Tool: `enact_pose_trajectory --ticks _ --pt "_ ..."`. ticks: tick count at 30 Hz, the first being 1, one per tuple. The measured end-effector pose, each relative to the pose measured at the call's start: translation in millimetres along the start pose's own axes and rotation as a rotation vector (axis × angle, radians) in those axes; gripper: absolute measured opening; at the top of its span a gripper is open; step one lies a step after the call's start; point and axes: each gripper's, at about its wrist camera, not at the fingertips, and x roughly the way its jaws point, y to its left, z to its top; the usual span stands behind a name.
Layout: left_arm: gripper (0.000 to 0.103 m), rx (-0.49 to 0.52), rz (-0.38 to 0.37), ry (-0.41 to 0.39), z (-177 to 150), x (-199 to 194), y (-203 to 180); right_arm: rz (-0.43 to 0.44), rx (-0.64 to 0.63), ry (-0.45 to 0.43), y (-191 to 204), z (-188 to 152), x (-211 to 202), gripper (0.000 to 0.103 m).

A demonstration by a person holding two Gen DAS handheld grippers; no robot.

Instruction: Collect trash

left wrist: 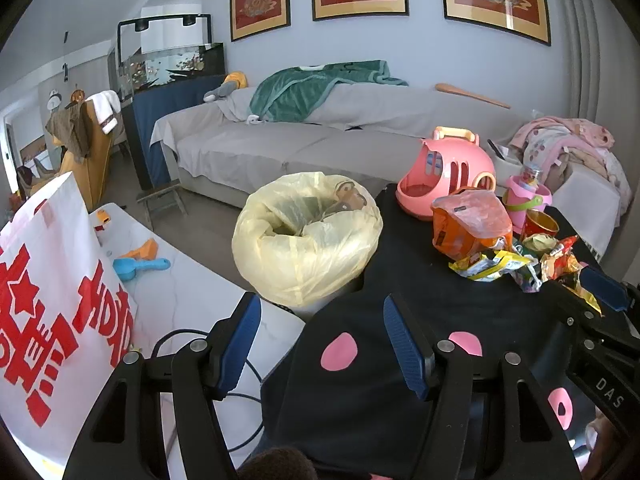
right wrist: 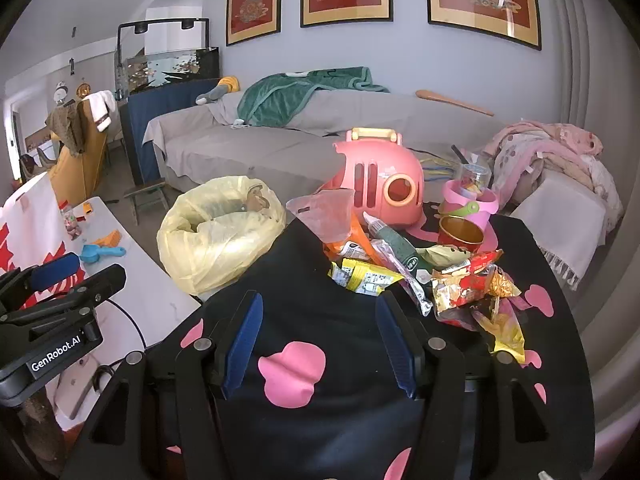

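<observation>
Left tongs (left wrist: 322, 336) jaws wide apart, nothing between them, hovering over near edge of black cloth with pink spots (left wrist: 400, 292). Right tongs (right wrist: 318, 334) also apart, empty, over same cloth. Trash pile of crumpled snack wrappers (right wrist: 452, 280) lies on cloth just beyond right tongs, toward the right. Orange bag (left wrist: 470, 222) behind the pile. Bin with yellow liner (left wrist: 306, 236) stands left of cloth, touching its edge. Pink toy carrier (right wrist: 380, 184) far behind.
</observation>
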Motion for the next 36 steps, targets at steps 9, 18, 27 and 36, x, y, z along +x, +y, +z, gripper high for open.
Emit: enact_pose_trajectory --ticks 9,18,27,36 --pt "0.065 -0.005 -0.003 0.007 -8 2 3 -0.004 -0.004 0.004 2 3 0 0.057" --pt "0.065 -0.004 -0.004 0.007 -13 4 4 -0.005 -0.016 0.008 2 5 -1 0.057" --pt "0.065 -0.008 -0.006 0.019 -3 4 5 -0.008 -0.017 0.009 4 5 -1 0.057" --pt "0.065 -0.008 -0.007 0.018 -11 8 8 -0.01 -0.018 0.01 5 4 -1 0.057"
